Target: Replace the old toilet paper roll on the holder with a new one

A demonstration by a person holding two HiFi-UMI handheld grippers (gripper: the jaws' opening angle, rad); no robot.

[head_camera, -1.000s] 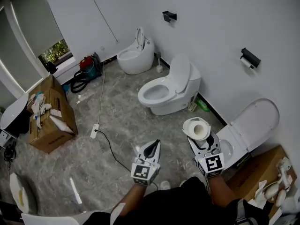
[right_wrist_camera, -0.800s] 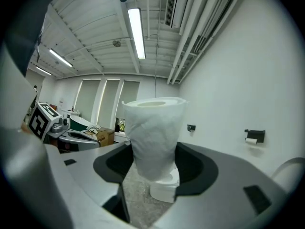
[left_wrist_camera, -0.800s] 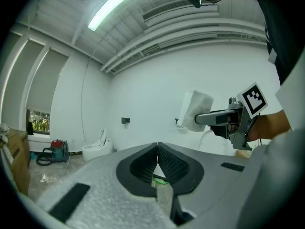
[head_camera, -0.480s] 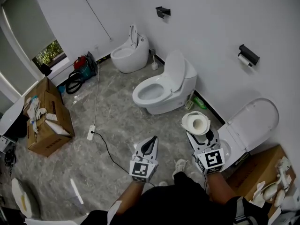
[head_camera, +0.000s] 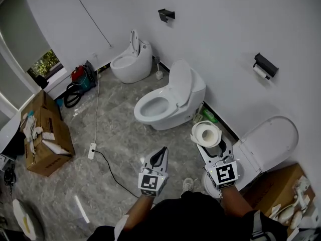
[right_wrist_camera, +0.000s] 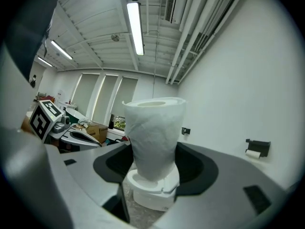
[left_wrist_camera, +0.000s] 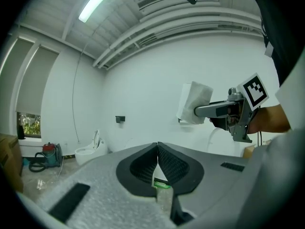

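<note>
A new white toilet paper roll [head_camera: 205, 130] stands upright between the jaws of my right gripper [head_camera: 210, 140], which is shut on it. In the right gripper view the roll [right_wrist_camera: 153, 137] fills the gap between the pads of the right gripper [right_wrist_camera: 152, 163]. The black wall holder [head_camera: 265, 65] carries a thin old roll and shows far off as the holder [right_wrist_camera: 257, 148] on the right wall. My left gripper [head_camera: 161, 154] is shut and empty, held level beside the right one. Its jaws meet in the left gripper view [left_wrist_camera: 157, 150], where the new roll [left_wrist_camera: 193, 102] shows at the right.
Three toilets line the wall: a far one [head_camera: 131, 59], a middle one [head_camera: 168, 102] and a near one with its lid up [head_camera: 266, 142]. A second black holder [head_camera: 166, 14] is on the far wall. Cardboard boxes [head_camera: 42, 134] [head_camera: 278, 192], a power strip [head_camera: 92, 149] and a red vacuum [head_camera: 77, 77] are on the floor.
I have moved across the floor along the row of toilets; the scene has slid left and down. Both grippers keep their pose, and the roll stays in the right one.
</note>
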